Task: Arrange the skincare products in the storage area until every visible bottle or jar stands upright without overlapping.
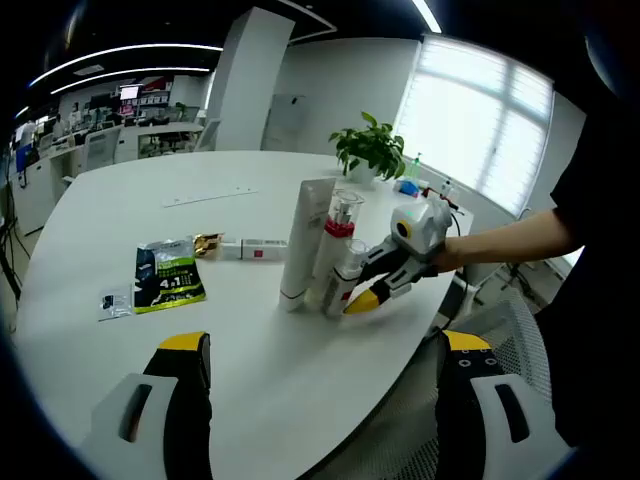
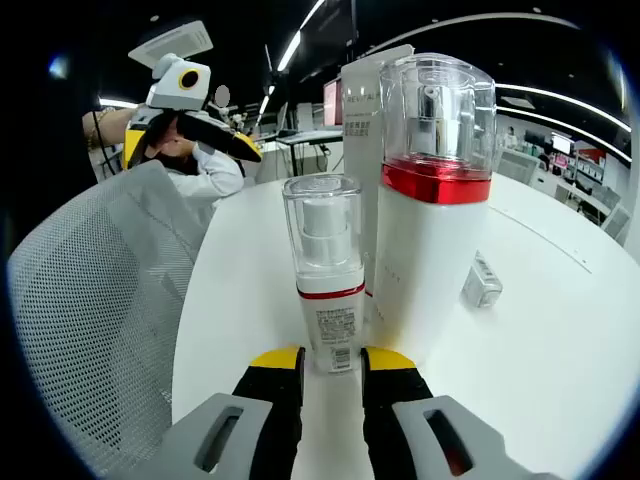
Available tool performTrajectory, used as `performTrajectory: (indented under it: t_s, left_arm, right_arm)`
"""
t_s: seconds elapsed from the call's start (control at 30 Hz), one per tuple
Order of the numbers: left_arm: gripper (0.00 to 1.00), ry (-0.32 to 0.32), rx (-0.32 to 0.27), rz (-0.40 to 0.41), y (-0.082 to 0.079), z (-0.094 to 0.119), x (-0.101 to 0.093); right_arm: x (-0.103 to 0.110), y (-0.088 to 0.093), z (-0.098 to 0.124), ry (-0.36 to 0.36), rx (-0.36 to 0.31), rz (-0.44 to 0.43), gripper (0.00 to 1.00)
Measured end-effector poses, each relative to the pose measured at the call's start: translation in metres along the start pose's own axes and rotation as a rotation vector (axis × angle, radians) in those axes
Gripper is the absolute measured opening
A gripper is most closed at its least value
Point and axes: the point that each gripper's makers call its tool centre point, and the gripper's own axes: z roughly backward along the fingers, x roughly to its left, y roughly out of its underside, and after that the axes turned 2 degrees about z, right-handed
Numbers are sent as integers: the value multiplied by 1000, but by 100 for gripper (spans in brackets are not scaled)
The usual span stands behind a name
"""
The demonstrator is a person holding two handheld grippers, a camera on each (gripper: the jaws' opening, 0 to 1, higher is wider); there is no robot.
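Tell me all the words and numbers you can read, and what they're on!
"4 in 1": green packet on the table.
"REVITAL", or close to it, blurred: tall white tube.
Small bottle: tiny label print, too small to read.
Small card and white box: too small to read.

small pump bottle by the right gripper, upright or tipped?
Upright. The small pump bottle stands on the table, clear cap on top, beside the taller red-banded bottle.

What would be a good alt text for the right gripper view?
The right gripper points at a small clear-capped pump bottle standing upright on a white table, its yellow-tipped fingers either side of the base. A taller red-banded bottle stands just behind; the left gripper is raised beyond a mesh chair.
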Motion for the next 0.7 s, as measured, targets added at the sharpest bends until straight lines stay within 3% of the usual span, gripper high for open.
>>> performTrajectory:
  t_s: [0.23,0.43,0.7]
  left_arm:
    - [86,2,0,9,3,-3,1]
    - [86,1,-4,22,3,-5,1]
    - [87,-14,-5,37,8,-3,7]
  right_arm:
    - [0,12,18,6,41,-9,16]
    - [-24,18,35,70,55,-41,19]
    - [-52,13,42,119,57,-56,24]
